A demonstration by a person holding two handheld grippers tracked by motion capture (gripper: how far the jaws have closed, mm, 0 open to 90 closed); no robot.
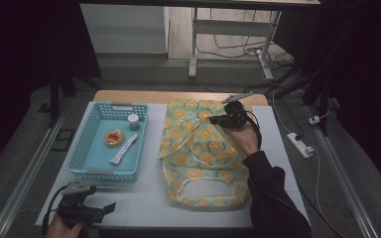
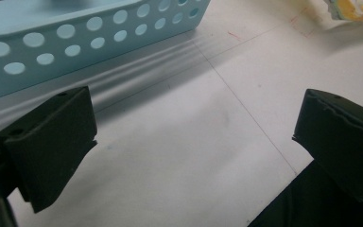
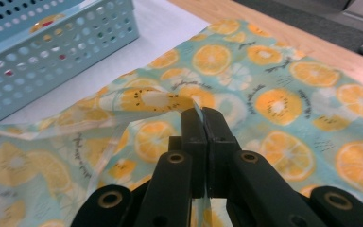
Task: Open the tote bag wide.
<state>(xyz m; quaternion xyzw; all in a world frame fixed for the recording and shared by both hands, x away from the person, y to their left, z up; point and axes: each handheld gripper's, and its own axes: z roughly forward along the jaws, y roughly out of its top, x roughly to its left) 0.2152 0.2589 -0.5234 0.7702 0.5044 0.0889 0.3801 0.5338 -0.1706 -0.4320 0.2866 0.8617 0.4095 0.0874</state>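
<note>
step: folding garment point(image 1: 198, 148) | right tongs point(image 3: 202, 118) pinched on its edge, lifted off the surface point(image 2: 179, 142) | left tongs point(image 2: 194, 137) open, idle at near-left corner | tip: carry fold flat, keep tension

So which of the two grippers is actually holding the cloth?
The right gripper, shut on a fold of the orange-print cloth. The left gripper rests open by the blue basket.

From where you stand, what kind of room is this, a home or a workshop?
Likely a lab or test workshop, not a home: a worktable with a camera above, a person working handheld grippers, the right gripper pinching fruit-print cloth, and a power strip with loose cables on the floor.
</note>
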